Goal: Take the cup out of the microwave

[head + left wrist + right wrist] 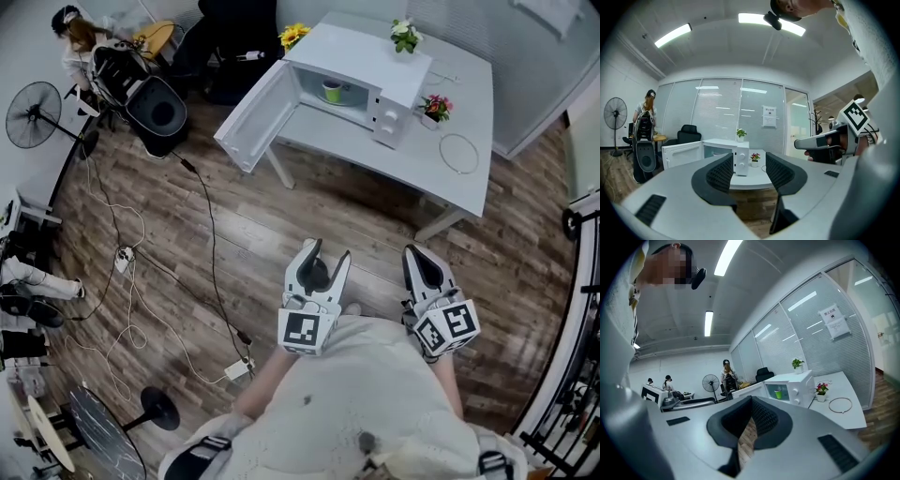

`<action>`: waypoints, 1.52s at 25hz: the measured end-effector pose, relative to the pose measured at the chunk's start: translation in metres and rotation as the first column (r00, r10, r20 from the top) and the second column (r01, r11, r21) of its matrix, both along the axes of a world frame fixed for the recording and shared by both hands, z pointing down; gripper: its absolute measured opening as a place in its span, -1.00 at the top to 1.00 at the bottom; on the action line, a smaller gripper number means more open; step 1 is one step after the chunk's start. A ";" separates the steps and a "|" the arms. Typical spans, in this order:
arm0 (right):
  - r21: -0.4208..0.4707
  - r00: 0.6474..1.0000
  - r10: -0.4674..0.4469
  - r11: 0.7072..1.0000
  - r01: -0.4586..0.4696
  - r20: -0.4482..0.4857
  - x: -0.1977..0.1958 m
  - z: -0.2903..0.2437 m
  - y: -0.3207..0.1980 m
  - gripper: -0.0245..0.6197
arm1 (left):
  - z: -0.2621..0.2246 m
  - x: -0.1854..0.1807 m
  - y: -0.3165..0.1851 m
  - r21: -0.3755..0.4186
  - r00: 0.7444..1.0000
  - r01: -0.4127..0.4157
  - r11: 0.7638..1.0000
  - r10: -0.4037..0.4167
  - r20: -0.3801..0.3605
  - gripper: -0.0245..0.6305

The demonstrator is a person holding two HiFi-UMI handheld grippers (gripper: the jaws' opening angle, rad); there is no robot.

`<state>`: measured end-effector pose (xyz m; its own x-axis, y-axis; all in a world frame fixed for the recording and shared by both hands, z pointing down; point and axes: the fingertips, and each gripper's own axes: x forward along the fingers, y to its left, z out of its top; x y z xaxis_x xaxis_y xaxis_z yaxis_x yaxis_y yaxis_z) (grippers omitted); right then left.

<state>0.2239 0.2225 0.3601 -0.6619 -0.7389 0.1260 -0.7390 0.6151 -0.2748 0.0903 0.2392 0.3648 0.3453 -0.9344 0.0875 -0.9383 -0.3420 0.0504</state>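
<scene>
Far table [469, 84]: microwave [375, 61] open, cup [332, 91] inside; left gripper [328, 251] parted, right gripper [418, 253] clenched, both empty. Swung-out door [253, 117] could snag the approach.

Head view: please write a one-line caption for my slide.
Person's left gripper open and right gripper shut, both empty, facing an open white microwave with a green cup inside.

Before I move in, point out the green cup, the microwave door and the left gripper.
green cup [332, 91]: head view, its side wall.
microwave door [255, 114]: head view, middle of inner face.
left gripper [329, 249]: head view, midway between fingertips.
</scene>
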 end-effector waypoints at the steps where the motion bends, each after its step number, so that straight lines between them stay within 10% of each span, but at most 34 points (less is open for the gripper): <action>1: 0.001 1.000 0.006 1.000 -0.006 -0.004 -0.001 0.001 -0.005 0.90 | 0.001 -0.001 -0.007 0.000 1.000 -0.011 1.000 0.011 0.006 0.26; 38: -0.003 0.972 0.229 0.973 -0.230 -0.043 -0.135 -0.010 -0.321 0.90 | 0.002 -0.145 -0.361 -0.018 0.980 -0.201 0.979 0.201 -0.010 0.26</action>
